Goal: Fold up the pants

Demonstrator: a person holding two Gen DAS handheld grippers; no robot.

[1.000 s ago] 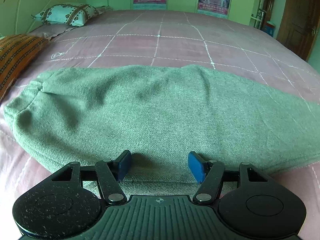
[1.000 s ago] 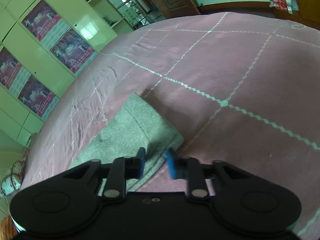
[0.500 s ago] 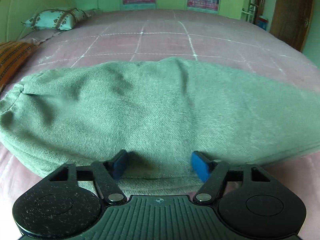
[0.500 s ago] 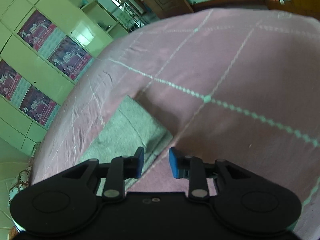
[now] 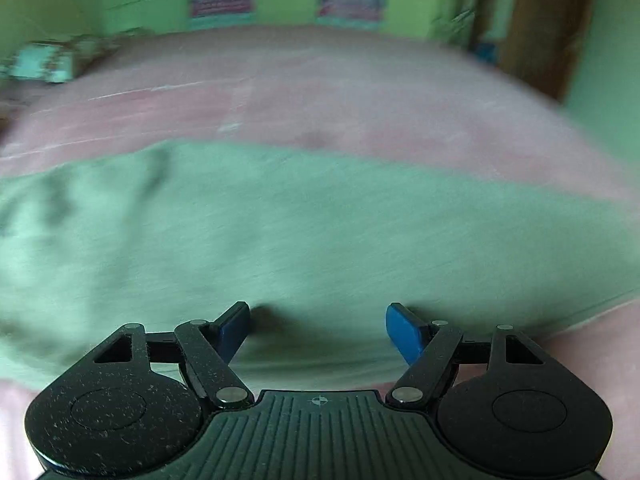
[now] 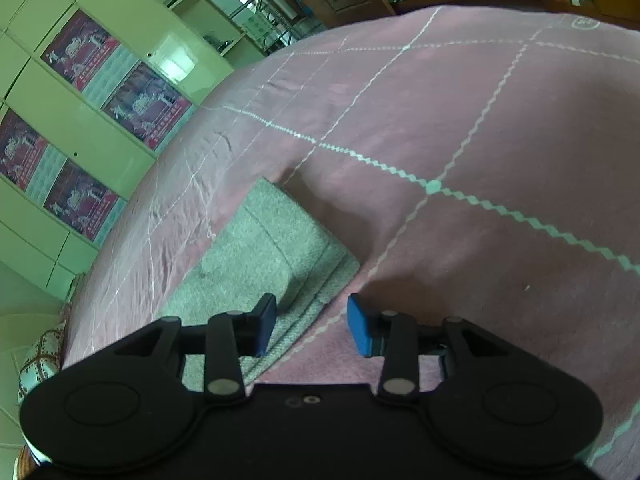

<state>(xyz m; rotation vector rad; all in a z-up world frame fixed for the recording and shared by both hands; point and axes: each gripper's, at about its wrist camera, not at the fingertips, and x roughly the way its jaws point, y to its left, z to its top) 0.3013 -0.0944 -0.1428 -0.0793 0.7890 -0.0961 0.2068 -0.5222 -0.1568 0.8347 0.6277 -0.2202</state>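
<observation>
Grey-green pants (image 5: 304, 236) lie flat across a pink bed, filling the middle of the blurred left wrist view. My left gripper (image 5: 318, 330) is open, its blue pads over the near edge of the pants with nothing between them. In the right wrist view the leg cuff end of the pants (image 6: 272, 256) lies on the bed. My right gripper (image 6: 312, 326) is open and empty, just above the cuff's near corner, its left pad over the fabric.
The pink bedspread (image 6: 460, 140) with a white grid pattern stretches right and far. A patterned pillow (image 5: 44, 62) lies at the far left. Green cabinets with posters (image 6: 80, 120) stand beyond the bed. A brown door (image 5: 540, 28) is at the far right.
My right gripper's jaws have opened wider near the cuff. My left gripper has shifted quickly, blurring its view, and the pants' waist end has slid out of view to the left.
</observation>
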